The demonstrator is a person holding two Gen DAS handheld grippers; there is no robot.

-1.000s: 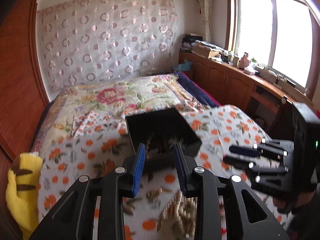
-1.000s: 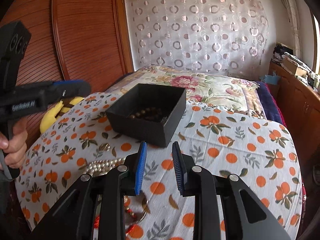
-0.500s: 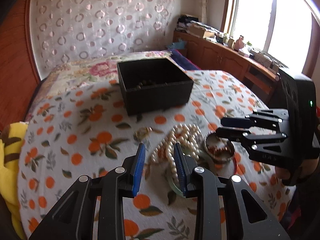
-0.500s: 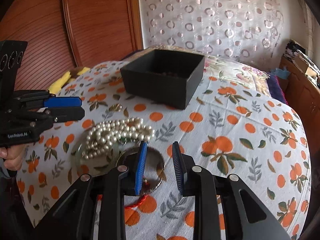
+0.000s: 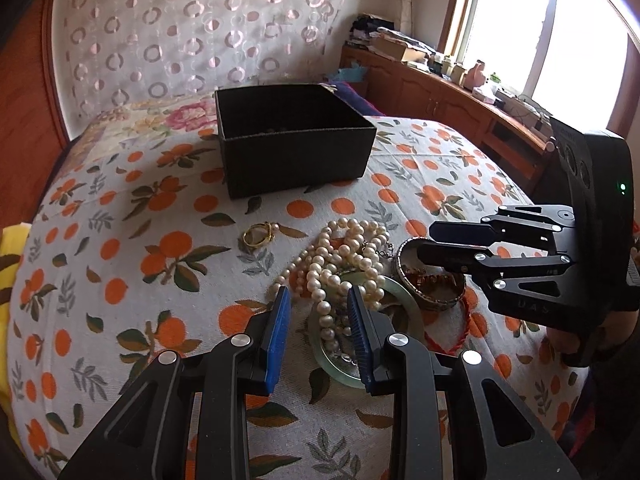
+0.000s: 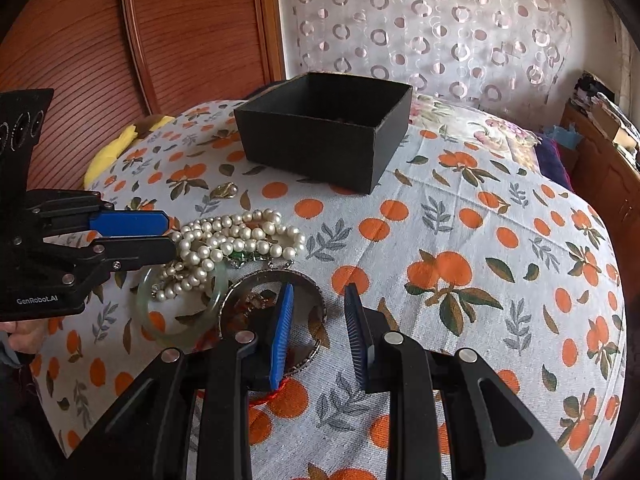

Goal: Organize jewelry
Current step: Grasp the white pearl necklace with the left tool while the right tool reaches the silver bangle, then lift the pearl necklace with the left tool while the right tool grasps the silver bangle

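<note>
Pearls (image 5: 340, 264), left wrist view: strands heaped on the bed (image 5: 120, 280) quilt over a green bangle (image 5: 404, 300), black box (image 5: 292, 148) beyond. Left gripper (image 5: 318, 312) jaws have just been closing, a strand between them, not yet pinched. Likely light, limp, slippery; best taken at a bunched loop.

Right wrist view: right gripper (image 6: 316, 312) jaws apart, empty, over a metal bangle (image 6: 312, 320); probably stiff, best taken by its rim.
</note>
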